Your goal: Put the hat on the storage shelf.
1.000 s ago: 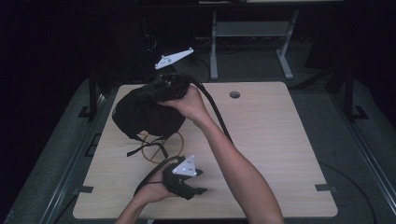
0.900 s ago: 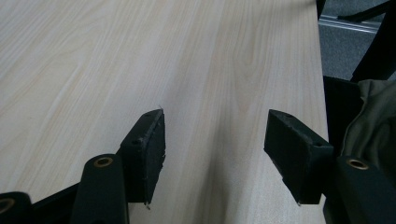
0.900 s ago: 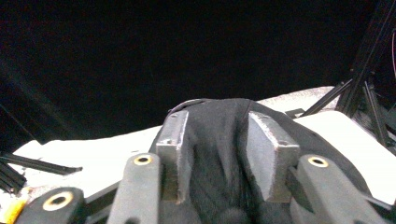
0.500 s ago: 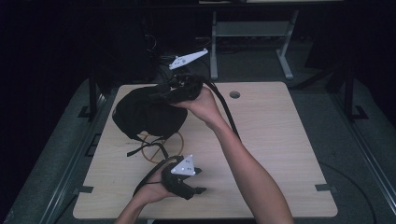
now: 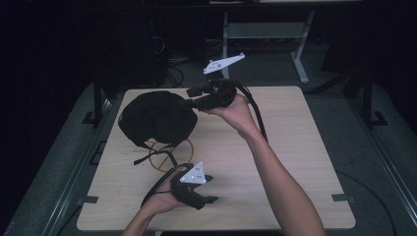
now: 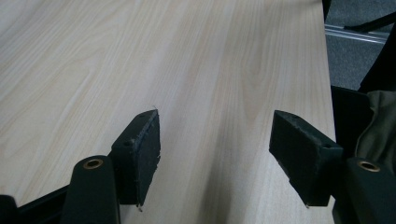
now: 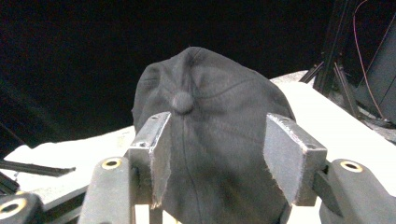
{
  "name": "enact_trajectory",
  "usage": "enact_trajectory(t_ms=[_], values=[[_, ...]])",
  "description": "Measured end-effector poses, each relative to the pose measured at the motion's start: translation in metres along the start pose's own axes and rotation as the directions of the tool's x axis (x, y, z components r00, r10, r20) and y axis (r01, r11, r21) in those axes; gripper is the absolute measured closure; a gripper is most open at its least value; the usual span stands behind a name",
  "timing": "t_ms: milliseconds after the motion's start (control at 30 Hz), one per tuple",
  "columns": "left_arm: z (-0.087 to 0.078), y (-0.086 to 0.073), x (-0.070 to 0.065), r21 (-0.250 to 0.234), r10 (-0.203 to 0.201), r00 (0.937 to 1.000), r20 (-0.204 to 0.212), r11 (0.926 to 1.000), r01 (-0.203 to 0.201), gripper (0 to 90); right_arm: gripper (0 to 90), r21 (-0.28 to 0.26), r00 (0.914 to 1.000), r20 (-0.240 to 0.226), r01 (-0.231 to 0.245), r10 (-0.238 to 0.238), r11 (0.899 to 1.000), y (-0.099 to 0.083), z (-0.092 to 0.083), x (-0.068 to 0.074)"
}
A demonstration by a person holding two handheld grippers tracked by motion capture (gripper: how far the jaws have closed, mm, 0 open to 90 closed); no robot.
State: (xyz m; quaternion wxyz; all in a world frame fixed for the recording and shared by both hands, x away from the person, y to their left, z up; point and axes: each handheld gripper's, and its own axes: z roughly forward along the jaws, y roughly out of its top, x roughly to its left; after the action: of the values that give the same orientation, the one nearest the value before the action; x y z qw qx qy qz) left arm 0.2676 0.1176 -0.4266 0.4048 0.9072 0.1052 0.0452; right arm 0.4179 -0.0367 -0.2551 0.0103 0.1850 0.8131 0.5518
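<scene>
A black cap lies crown-up on the back left of the wooden table. My right gripper is held just off the cap's right side, pointing left at it. In the right gripper view the cap with its top button fills the space just beyond the gripper, whose jaws stand apart, open. My left gripper rests low near the table's front edge, pointing right. In the left gripper view its fingers are wide apart over bare wood, with nothing between them.
A yellowish ring and black straps lie on the table just in front of the cap. A black cable trails from my right gripper. A white desk frame stands behind the table. Dark floor surrounds it.
My right gripper has drawn back to the right, from over the cap to beside its right edge. The cap and my left gripper have stayed put.
</scene>
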Motion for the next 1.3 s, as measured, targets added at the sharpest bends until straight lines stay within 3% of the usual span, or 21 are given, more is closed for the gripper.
enact_trajectory(t_ms=[333,600,1067,1300], values=[[0.002,0.0,0.002,0.0,-0.015,0.9999,0.003,0.9999,0.015,33.4,37.7,-0.009,0.9995,0.015,-0.027,0.028,1.0,-0.015,-0.023,-0.007],[0.001,-0.001,0.002,-0.018,-0.038,0.9993,-0.001,0.9991,0.038,33.0,34.7,0.004,0.9967,0.059,-0.055,0.055,0.998,-0.031,-0.048,-0.014],[0.001,-0.002,0.005,0.004,-0.014,0.9999,-0.007,0.9999,0.014,33.1,31.5,0.016,0.99,0.113,-0.086,0.084,0.996,-0.056,-0.08,-0.018],[0.001,-0.002,0.004,-0.005,-0.023,0.9997,-0.009,0.9997,0.023,33.0,30.7,0.024,0.9859,0.136,-0.102,0.097,0.995,-0.073,-0.093,-0.017]])
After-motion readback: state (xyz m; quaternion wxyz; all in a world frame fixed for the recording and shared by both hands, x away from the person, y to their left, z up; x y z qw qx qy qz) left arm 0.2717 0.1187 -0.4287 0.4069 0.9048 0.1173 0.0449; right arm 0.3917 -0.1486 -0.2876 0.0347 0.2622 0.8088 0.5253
